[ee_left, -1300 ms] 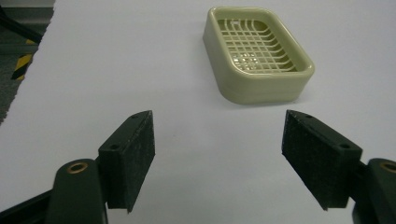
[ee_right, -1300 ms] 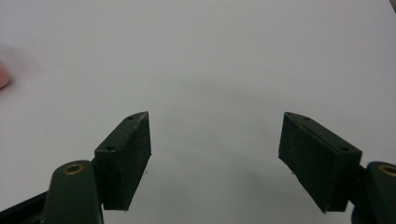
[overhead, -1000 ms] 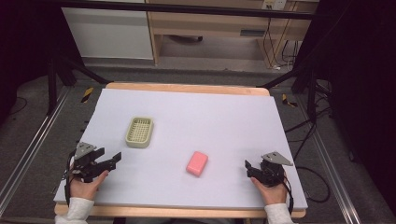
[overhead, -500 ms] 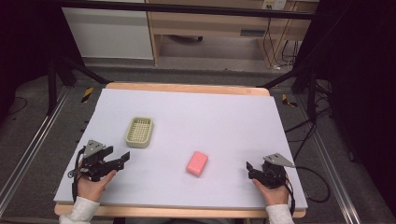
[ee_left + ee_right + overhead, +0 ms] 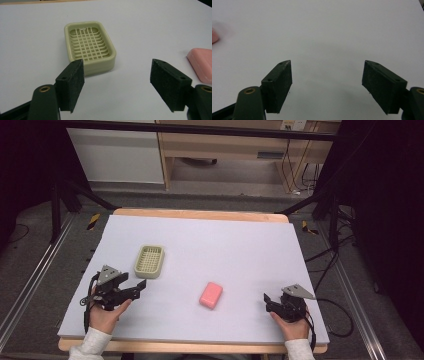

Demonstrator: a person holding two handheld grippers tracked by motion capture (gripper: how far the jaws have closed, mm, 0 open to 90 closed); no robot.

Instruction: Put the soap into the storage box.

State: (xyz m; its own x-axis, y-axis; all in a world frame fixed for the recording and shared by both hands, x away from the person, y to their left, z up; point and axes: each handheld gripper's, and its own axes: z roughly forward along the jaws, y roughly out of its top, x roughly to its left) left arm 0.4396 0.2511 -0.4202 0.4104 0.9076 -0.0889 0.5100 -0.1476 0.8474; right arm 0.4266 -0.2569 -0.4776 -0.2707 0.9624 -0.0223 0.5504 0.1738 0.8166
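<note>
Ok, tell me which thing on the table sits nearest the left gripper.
The pale green soap dish, just ahead of the left gripper; the pink soap bar lies farther off, toward the table's middle.

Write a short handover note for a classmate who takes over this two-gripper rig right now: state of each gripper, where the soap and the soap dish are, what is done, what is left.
Left gripper: jaws open, nothing between them, pointing at the soap dish.
Right gripper: open, holding nothing, low at the near right of the table.
Soap dish: green, with nothing in it, left of centre.
Pink soap: flat on the table, right of the dish, apart from it and from both grippers.
Done: nothing picked up so far.
Left: probably grasp the soap and set it in the dish.
</note>
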